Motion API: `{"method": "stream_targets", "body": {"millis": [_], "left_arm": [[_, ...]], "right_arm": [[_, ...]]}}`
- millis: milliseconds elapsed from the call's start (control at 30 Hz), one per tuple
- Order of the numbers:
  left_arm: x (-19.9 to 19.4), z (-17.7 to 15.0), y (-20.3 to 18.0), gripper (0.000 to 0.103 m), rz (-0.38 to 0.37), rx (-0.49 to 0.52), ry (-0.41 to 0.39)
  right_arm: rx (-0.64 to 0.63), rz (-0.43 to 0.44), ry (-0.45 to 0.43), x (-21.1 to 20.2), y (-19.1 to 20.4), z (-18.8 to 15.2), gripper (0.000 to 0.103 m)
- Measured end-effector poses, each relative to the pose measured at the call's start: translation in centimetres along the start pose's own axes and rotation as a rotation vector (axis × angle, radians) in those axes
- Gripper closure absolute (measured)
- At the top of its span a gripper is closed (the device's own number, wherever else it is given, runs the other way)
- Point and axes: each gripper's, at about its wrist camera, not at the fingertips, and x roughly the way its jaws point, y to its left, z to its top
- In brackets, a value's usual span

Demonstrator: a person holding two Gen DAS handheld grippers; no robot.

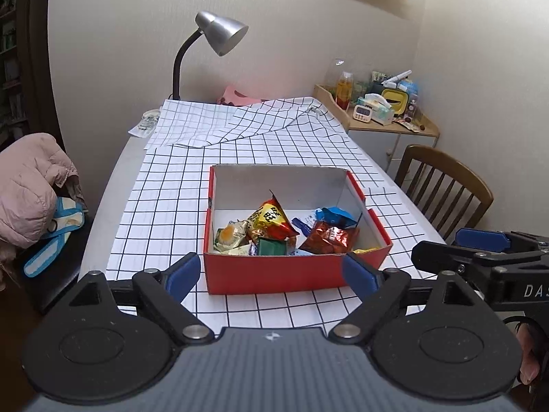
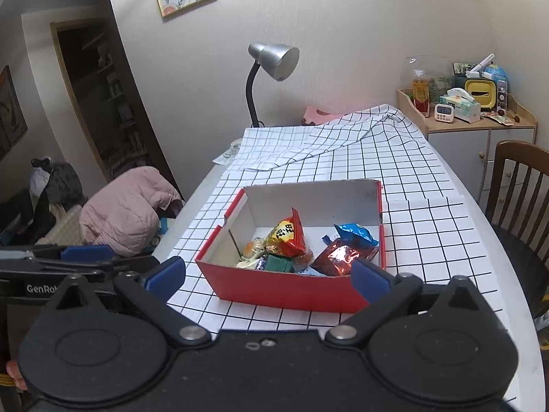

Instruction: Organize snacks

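My left hand-held gripper (image 1: 271,273) sits low in the frame with its blue pads spread wide apart and nothing between them. My right hand-held gripper (image 2: 267,274) is likewise spread wide and holds nothing. Both face the red box (image 1: 274,276), which stands in the middle of the frame on the checked cloth (image 1: 164,206) covering the counter (image 1: 113,175). The snacks (image 1: 271,223) lie piled inside the box: a red and yellow packet, a shiny red-brown one, blue ones and a small green one. A silver lamp (image 1: 219,34) stands at the counter's far end, upper centre of the frame.
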Motion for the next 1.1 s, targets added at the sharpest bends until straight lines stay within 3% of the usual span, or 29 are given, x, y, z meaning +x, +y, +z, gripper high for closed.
{"method": "stream_targets", "body": {"millis": [1100], "left_arm": [[-4.0, -0.9, -0.8, 0.012, 0.018, -0.017, -0.051]], "right_arm": [[-0.028, -0.011, -0.074, -4.0, 2.4, -0.8, 0.001]]}}
